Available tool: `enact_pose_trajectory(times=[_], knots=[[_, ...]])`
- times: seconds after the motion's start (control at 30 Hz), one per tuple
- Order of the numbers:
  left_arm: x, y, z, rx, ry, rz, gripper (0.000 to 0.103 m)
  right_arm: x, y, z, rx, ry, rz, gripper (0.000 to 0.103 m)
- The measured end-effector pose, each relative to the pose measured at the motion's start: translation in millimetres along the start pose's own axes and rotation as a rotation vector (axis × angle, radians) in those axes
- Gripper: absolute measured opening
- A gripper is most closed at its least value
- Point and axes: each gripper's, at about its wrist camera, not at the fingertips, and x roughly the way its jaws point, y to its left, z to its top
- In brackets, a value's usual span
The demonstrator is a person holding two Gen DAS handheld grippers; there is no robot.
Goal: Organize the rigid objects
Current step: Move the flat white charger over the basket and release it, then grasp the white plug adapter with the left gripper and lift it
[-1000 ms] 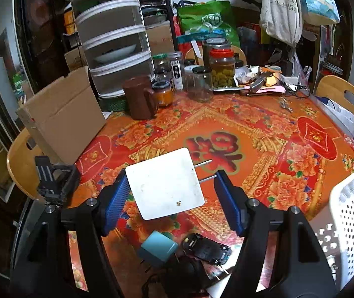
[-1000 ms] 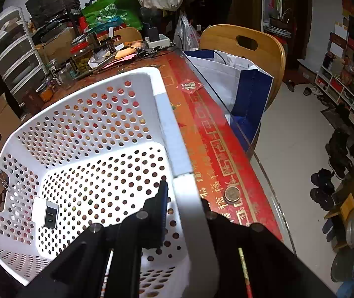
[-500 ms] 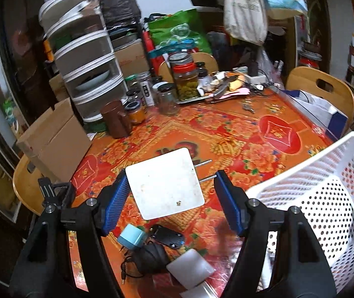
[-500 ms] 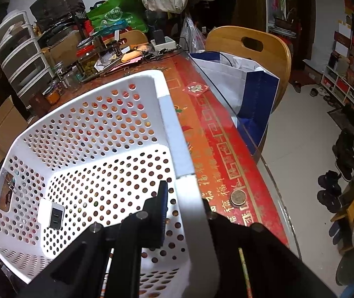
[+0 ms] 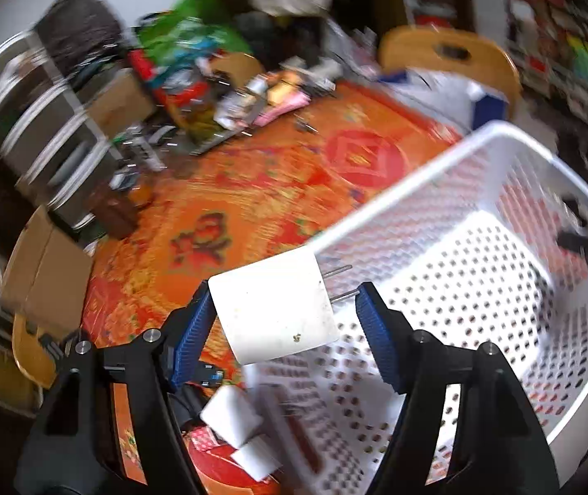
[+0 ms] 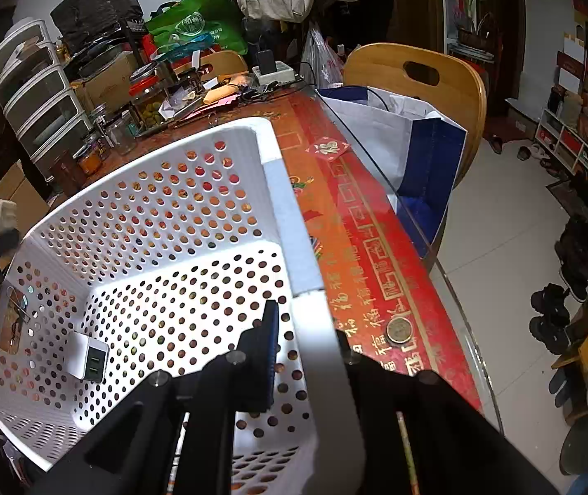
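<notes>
My left gripper [image 5: 283, 313] holds a white square charger [image 5: 273, 309] with two metal prongs between its blue pads, above the near rim of the white perforated basket [image 5: 479, 222]. The charger also shows at the left edge of the right wrist view [image 6: 1, 218]. My right gripper [image 6: 306, 330] is shut on the basket's rim [image 6: 289, 206]. A white USB charger [image 6: 89, 357] lies on the basket floor.
White blocks [image 5: 232, 414] and dark items lie on the red patterned tablecloth [image 5: 252, 189] below my left gripper. Jars [image 6: 145, 99], stacked drawers [image 6: 34, 95], a cardboard box [image 5: 42, 276], a wooden chair [image 6: 417, 82] and a coin [image 6: 399, 330] surround the basket.
My left gripper has swung right with the white charger, from above the table to over the basket's rim. The right gripper keeps its hold on the rim; the basket has tilted slightly.
</notes>
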Motion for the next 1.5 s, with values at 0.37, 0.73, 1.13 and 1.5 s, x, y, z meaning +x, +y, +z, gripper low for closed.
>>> enact_pose_trajectory(times=[0.37, 0.73, 1.13, 1.5], knots=[[86, -90, 8, 0.304, 0.309, 0.012, 0.066, 1, 0, 0, -0.006, 0.005, -0.002, 0.012], [105, -98, -3, 0.315, 0.366, -0.065, 0.083, 1, -1, -2, -0.003, 0.007, 0.005, 0.013], [-16, 97, -94, -0.248, -0.037, 0.010, 0.098, 0, -1, -1, -0.009, 0.019, -0.002, 0.013], [28, 88, -237, -0.398, 0.038, -0.096, 0.098, 0, -1, -1, -0.009, 0.013, 0.001, 0.013]])
